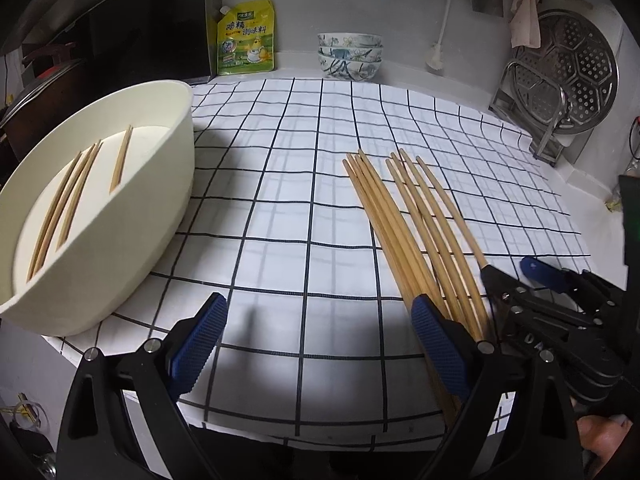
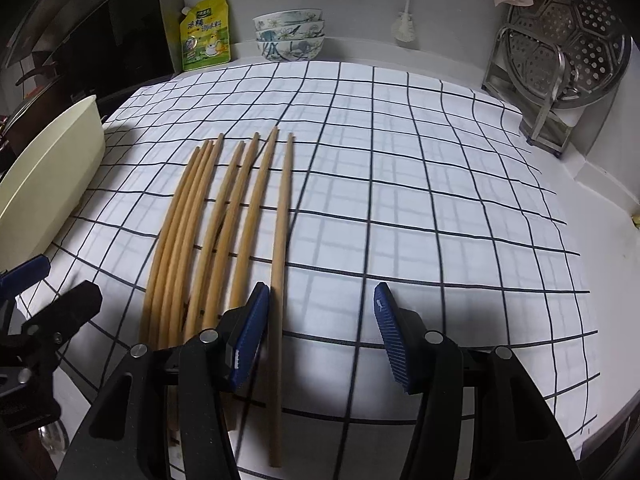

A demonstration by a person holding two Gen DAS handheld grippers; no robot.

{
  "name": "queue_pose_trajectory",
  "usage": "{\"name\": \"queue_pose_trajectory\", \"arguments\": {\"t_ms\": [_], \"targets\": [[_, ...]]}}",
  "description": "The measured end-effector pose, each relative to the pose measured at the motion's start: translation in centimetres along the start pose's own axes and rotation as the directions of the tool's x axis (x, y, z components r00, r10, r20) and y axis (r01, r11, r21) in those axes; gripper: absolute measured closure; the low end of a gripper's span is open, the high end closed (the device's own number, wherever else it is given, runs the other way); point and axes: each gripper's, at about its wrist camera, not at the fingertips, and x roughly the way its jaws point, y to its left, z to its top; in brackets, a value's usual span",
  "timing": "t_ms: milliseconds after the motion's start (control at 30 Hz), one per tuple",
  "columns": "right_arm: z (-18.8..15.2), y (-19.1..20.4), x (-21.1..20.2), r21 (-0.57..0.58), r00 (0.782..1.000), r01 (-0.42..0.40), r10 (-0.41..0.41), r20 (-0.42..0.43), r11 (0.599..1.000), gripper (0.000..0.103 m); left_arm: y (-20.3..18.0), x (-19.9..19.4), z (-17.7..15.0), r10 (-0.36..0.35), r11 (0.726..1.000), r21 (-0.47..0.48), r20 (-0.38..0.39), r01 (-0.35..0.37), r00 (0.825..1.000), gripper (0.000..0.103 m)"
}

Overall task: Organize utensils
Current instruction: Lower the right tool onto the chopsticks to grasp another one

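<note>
Several bamboo chopsticks (image 2: 208,220) lie fanned out on the checked cloth (image 2: 440,200). The rightmost chopstick (image 2: 281,240) runs between my right gripper's (image 2: 320,336) blue pads, close to the left pad (image 2: 248,336); the jaws stand apart and do not press on it. My left gripper (image 1: 320,344) is open with only cloth between its fingers; its right pad (image 1: 438,348) sits over the near ends of the chopsticks (image 1: 408,220). A cream tub (image 1: 160,184) at the left holds several chopsticks (image 1: 72,200). The right gripper (image 1: 508,270) shows at the right edge of the left wrist view.
Stacked patterned bowls (image 1: 350,56) and a yellow seasoning pouch (image 1: 246,38) stand at the back wall. A perforated steamer tray in a metal rack (image 1: 560,80) stands back right. A dark cooktop with a pot (image 1: 40,92) lies beyond the tub. The counter edge runs close below the grippers.
</note>
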Motion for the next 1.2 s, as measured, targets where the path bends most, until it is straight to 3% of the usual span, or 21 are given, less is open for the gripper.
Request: {"name": "queue_pose_trajectory", "arguments": {"t_ms": [400,833,1200], "targets": [[0.1,-2.4,0.0,0.056,1.000,0.012,-0.012,0.006,0.998,0.051,-1.4,1.9,0.2,0.013,1.000,0.013,-0.025,-0.013,1.000,0.011],[0.2,-2.2,0.0,0.049,1.000,-0.003,0.002,0.013,0.999,0.051,-2.0,2.4,0.3,0.076,0.997,0.024,-0.036,-0.075,0.996,0.006],[0.3,-2.5,0.0,0.056,1.000,-0.007,0.006,0.014,0.998,0.051,-1.0,2.4,0.3,0.087,0.996,0.007,-0.056,-0.086,0.995,0.006]]}}
